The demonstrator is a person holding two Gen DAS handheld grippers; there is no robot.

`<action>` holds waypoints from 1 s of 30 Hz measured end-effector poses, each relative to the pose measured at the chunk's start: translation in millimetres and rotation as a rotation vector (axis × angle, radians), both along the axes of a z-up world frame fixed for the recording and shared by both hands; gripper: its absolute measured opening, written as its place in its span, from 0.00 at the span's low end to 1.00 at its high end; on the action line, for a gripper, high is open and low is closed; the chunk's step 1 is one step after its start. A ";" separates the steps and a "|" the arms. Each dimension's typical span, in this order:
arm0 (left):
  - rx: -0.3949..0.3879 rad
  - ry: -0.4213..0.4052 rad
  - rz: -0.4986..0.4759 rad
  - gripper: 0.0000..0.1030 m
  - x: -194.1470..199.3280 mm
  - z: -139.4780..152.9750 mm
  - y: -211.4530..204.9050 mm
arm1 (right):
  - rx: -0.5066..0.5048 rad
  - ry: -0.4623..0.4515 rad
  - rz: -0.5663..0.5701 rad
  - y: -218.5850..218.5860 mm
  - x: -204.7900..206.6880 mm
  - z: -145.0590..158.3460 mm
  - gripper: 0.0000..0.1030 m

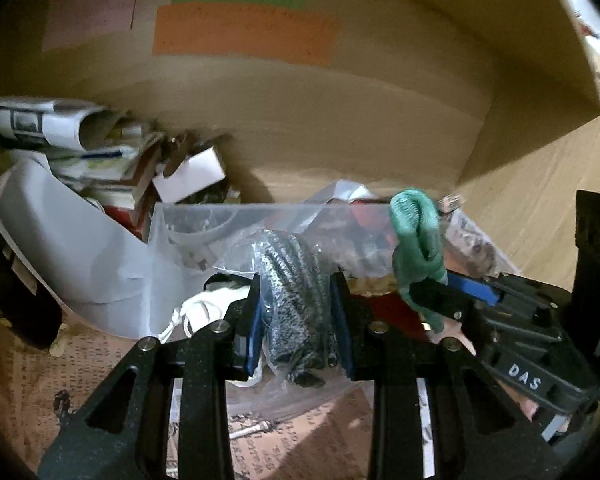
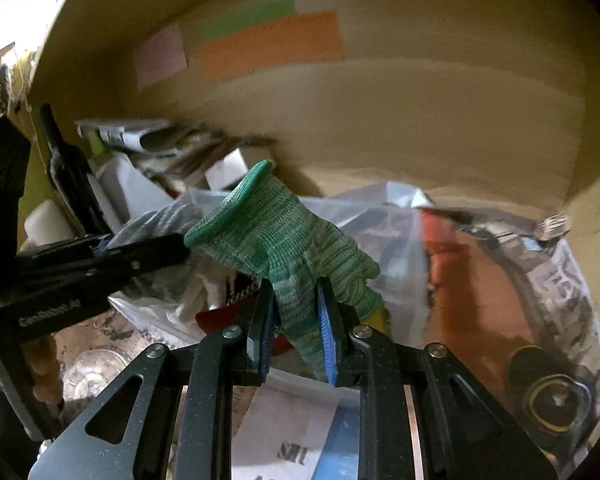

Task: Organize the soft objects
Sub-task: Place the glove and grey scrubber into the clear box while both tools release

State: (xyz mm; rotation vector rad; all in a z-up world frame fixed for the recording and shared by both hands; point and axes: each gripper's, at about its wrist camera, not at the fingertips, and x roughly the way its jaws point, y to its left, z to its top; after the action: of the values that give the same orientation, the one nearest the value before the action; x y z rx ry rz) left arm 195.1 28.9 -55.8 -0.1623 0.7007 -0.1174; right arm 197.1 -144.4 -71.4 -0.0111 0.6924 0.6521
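Observation:
My left gripper (image 1: pixel 296 312) is shut on a grey knit glove wrapped in a clear plastic bag (image 1: pixel 296 276), held over the cluttered box floor. My right gripper (image 2: pixel 296 320) is shut on a green knit glove (image 2: pixel 284 232), cuff pointing up and away. In the left wrist view the green glove (image 1: pixel 416 236) hangs from the right gripper (image 1: pixel 440 292) at the right. In the right wrist view the left gripper (image 2: pixel 152 252) reaches in from the left, with the grey glove (image 2: pixel 160 220) just behind it.
A large cardboard box wall (image 1: pixel 340 100) with orange (image 1: pixel 244 32), green and pink labels stands behind. Papers and small boxes (image 1: pixel 100 148) pile at left. Clear bags with dark and red items (image 2: pixel 480 264) lie at right. Newspaper (image 1: pixel 28 380) covers the floor.

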 end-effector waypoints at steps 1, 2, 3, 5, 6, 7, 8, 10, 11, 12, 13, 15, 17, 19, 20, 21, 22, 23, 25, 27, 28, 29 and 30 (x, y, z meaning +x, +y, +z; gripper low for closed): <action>0.001 0.008 0.004 0.30 2.7 -3.3 1.6 | -0.006 0.011 0.010 4.0 1.7 -3.2 0.18; 0.002 0.013 0.007 0.30 4.7 -5.9 2.9 | -0.014 0.019 0.019 7.9 2.8 -6.1 0.18; 0.004 0.018 0.013 0.30 7.3 -9.0 4.9 | -0.023 0.024 0.026 11.5 3.3 -8.5 0.18; 0.005 0.026 0.018 0.30 9.5 -13.1 7.6 | -0.040 0.033 0.036 16.9 5.3 -12.1 0.18; 0.006 0.029 0.020 0.30 10.5 -15.1 9.1 | -0.049 0.037 0.041 19.3 5.3 -13.7 0.18; 0.007 0.034 0.023 0.30 11.9 -17.8 11.1 | -0.057 0.038 0.045 21.2 5.3 -15.1 0.18; 0.006 0.037 0.024 0.30 11.8 -18.9 11.8 | -0.064 0.036 0.045 23.3 5.4 -15.6 0.18; 0.003 0.046 0.026 0.30 13.4 -22.4 14.1 | -0.078 0.036 0.050 24.1 2.9 -15.7 0.24; 0.005 0.050 0.027 0.30 14.1 -24.0 14.7 | -0.081 0.039 0.053 24.5 3.2 -15.5 0.27; 0.012 0.049 0.025 0.30 14.5 -24.4 14.1 | -0.082 0.040 0.054 24.3 1.4 -14.6 0.37; 0.025 0.046 0.022 0.30 13.5 -24.2 12.7 | -0.082 0.039 0.052 24.8 0.8 -14.0 0.47; 0.036 0.047 0.017 0.30 12.9 -24.5 11.1 | -0.083 0.018 0.047 22.4 -6.0 -10.7 0.52; 0.044 0.047 0.014 0.30 10.6 -24.6 10.5 | -0.084 0.001 0.055 22.3 -12.5 -7.4 0.52; 0.043 0.050 0.013 0.31 9.2 -24.2 11.1 | -0.079 -0.021 0.068 21.1 -22.6 -2.7 0.56; 0.037 0.054 0.012 0.31 7.6 -23.7 12.2 | -0.079 -0.036 0.071 20.7 -28.7 0.1 0.59; 0.032 0.057 0.012 0.32 7.0 -23.7 12.8 | -0.078 -0.056 0.073 20.1 -35.0 2.8 0.65; 0.025 0.059 0.011 0.33 5.5 -23.4 13.7 | -0.079 -0.071 0.073 19.7 -39.8 4.9 0.70; 0.016 0.061 0.007 0.34 2.6 -22.6 14.8 | -0.079 -0.085 0.074 19.0 -45.4 7.2 0.71; 0.008 0.059 0.005 0.39 -3.9 -20.7 16.1 | -0.072 -0.099 0.081 17.8 -54.9 10.2 0.76; 0.009 0.053 0.007 0.45 -10.5 -18.4 16.7 | -0.061 -0.099 0.087 15.0 -60.9 10.9 0.78; 0.014 0.042 0.006 0.50 -16.3 -16.1 16.8 | -0.053 -0.095 0.091 13.9 -63.9 10.7 0.78; 0.019 0.034 0.006 0.53 -20.4 -14.4 16.5 | -0.048 -0.090 0.093 13.5 -66.0 10.0 0.78; 0.025 0.025 0.006 0.55 -24.9 -12.4 16.2 | -0.042 -0.084 0.095 13.3 -68.2 8.6 0.78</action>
State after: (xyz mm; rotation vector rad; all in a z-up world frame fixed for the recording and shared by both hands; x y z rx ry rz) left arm 170.3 45.0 -68.1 -0.1425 0.7268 -0.1012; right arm 128.9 -131.1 -62.8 -0.1105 0.6273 0.7236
